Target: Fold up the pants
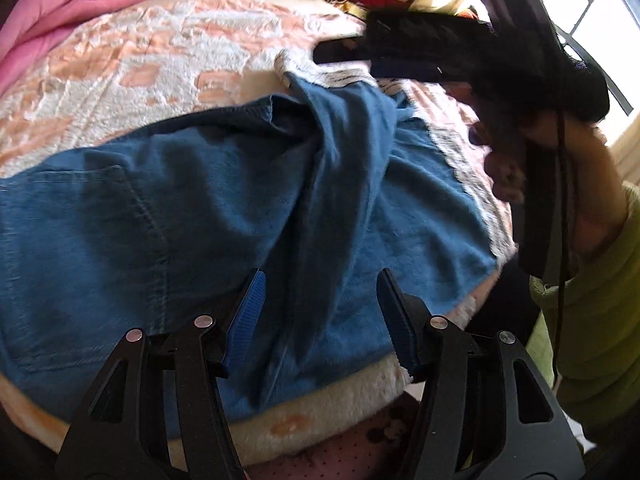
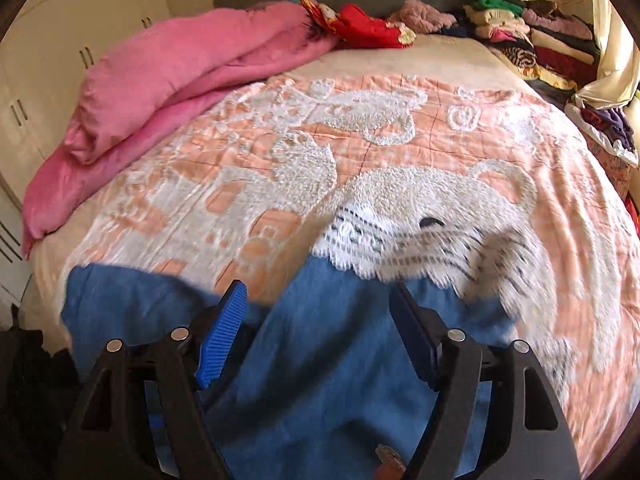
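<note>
The pants (image 1: 240, 208) (blue denim) lie on the bed (image 2: 400, 92), spread over a peach and white patterned blanket (image 2: 280, 152) at the near edge of the mattress. In the left wrist view a back pocket faces up at the left, and one layer of denim is folded over another, forming a long ridge that runs from the upper middle toward the near edge. In the right wrist view the denim fills the lower middle of the picture; a white lace trim with dark lines sits along its far edge.

Left tongs (image 1: 320, 308): released. The blue pads stand apart above the denim with the fabric ridge visible in the gap between them; neither pad presses on the cloth.

Right tongs (image 2: 318, 324): released. The pads stand wide apart over the pants and nothing is clamped between them. In the left wrist view the same tool appears blurred at the upper right, carried by a hand (image 1: 560, 176) emerging from a yellow-green sleeve (image 1: 600, 320).

Surroundings: a pink quilt (image 2: 160, 88) is bunched along the left side of the bed. A red cloth (image 2: 368, 26) lies near the headboard. Stacked folded clothes (image 2: 528, 36) occupy the far right corner. Cream wardrobe doors (image 2: 48, 64) stand beyond the quilt.
</note>
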`<state>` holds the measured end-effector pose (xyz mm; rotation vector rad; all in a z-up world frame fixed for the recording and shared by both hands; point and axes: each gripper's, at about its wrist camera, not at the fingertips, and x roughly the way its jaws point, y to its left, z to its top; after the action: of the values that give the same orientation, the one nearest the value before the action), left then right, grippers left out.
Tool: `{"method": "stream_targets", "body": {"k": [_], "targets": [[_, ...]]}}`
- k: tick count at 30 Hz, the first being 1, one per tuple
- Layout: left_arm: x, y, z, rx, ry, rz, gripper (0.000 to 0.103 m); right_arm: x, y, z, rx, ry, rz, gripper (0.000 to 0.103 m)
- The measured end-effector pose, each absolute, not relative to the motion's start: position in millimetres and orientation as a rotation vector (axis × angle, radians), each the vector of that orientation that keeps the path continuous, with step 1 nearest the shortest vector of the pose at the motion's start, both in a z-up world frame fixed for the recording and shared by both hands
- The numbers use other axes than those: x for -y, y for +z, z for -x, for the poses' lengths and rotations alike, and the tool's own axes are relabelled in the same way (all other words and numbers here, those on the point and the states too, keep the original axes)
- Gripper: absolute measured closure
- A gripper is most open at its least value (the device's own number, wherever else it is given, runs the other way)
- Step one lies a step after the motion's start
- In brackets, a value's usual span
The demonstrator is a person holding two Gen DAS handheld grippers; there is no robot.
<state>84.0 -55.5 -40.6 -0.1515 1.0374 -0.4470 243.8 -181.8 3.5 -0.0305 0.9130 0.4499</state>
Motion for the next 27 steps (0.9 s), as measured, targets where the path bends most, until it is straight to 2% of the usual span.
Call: {"method": "stream_targets", "body": {"k": [2,3,4,5,8,9,10,11,12,14,22,25,26,27], "targets": [[57,-45,-90,-1.042,-0.438,0.171,0.055,171,-3,-260,-0.93,0.428,0.051,0.028],[59,-47,-92,-1.045,-0.438,0.173,0.055,164,-7,-269,-0.937,0.411,0.067,0.023],[61,-48,-92,-1.043,-0.44,0.169,0.063,161,-9,-274,-0.94,0.401,0.074,0.022],[63,-48,-92,-1.042,-0.444,0.162,0.076,156,-14,-283,-0.951,0.376,0.089,0.022],[67,-51,-93,-1.046,-0.459,0.162,0.093,149,-28,-302,-0.982,0.328,0.099,0.022],[67,-52,-93,-1.047,-0.465,0.16,0.093,149,-33,-309,-0.992,0.315,0.098,0.025],[68,-53,-93,-1.045,-0.464,0.156,0.093,150,-37,-314,-1.001,0.307,0.095,0.055],[69,-53,-92,-1.042,-0.466,0.149,0.093,153,-42,-319,-1.013,0.303,0.092,0.073],[70,-53,-91,-1.037,-0.466,0.142,0.093,157,-43,-320,-1.017,0.314,0.077,0.085],[72,-51,-88,-1.027,-0.465,0.123,0.093,171,-39,-317,-0.994,0.352,0.01,0.091],[78,-39,-73,-0.959,-0.396,0.005,0.078,252,17,-265,-0.84,0.392,-0.163,0.094],[80,-35,-71,-0.943,-0.38,-0.016,0.078,288,36,-238,-0.794,0.382,-0.235,0.094],[80,-36,-75,-0.943,-0.376,-0.022,0.095,302,41,-226,-0.778,0.374,-0.252,0.094],[78,-35,-72,-0.943,-0.378,-0.027,0.103,312,44,-215,-0.769,0.37,-0.267,0.094]]}}
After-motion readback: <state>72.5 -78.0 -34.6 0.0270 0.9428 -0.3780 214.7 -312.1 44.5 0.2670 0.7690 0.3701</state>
